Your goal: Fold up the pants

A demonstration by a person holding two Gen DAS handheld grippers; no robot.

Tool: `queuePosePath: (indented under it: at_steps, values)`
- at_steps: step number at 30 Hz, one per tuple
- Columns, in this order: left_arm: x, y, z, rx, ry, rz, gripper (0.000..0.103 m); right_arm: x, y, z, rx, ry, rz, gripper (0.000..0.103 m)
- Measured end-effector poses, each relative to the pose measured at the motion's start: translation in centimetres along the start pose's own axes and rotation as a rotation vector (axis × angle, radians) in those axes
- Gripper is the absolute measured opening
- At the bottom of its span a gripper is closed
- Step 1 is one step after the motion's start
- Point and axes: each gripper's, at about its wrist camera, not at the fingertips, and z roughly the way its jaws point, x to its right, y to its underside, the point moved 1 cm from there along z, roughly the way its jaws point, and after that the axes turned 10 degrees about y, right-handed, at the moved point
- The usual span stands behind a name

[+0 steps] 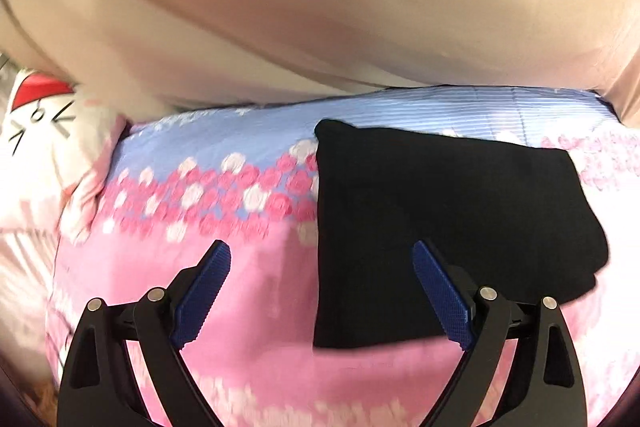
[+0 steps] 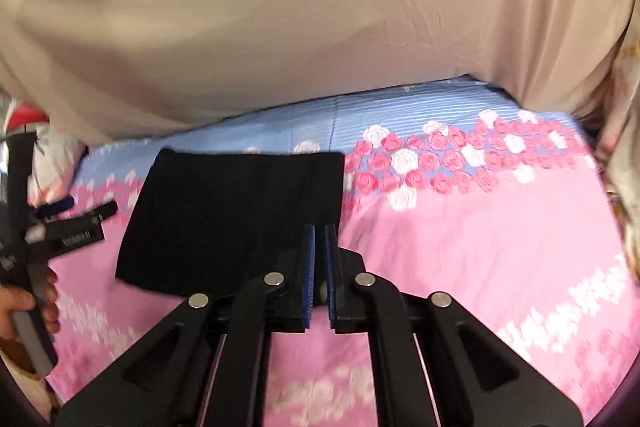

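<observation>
The black pants [image 1: 448, 227] lie folded into a compact rectangle on the pink rose-print bedspread [image 1: 248, 307]. My left gripper [image 1: 320, 255] hangs open above the bundle's left edge, one blue pad over the bedspread and the other over the black cloth, with nothing between them. In the right wrist view the pants [image 2: 232, 219] sit left of centre. My right gripper [image 2: 320, 231] is shut and empty, its tips by the bundle's near right corner. At the far left of that view a hand [image 2: 24, 303] holds the left gripper [image 2: 84, 209].
A beige cloth [image 1: 320, 7] hangs along the far side of the bed. A white pillow with a cartoon face [image 1: 40, 123] lies at the left. The bedspread [image 2: 480, 247] turns blue-striped along its far edge. Patterned fabric [image 2: 624, 147] hangs at the right.
</observation>
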Motion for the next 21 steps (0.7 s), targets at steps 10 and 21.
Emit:
queuePosePath:
  at_steps: [10,21]
  values:
    - [2.0,5.2,-7.0,0.01,0.032,0.002,0.091,-2.9,3.1,-4.5,-0.034,-0.057,0.013,0.007]
    - [1.2,8.0,-11.0,0.042,-0.005,0.027,0.091,-3.3,5.4,-9.5,0.023,0.044,0.014,0.086]
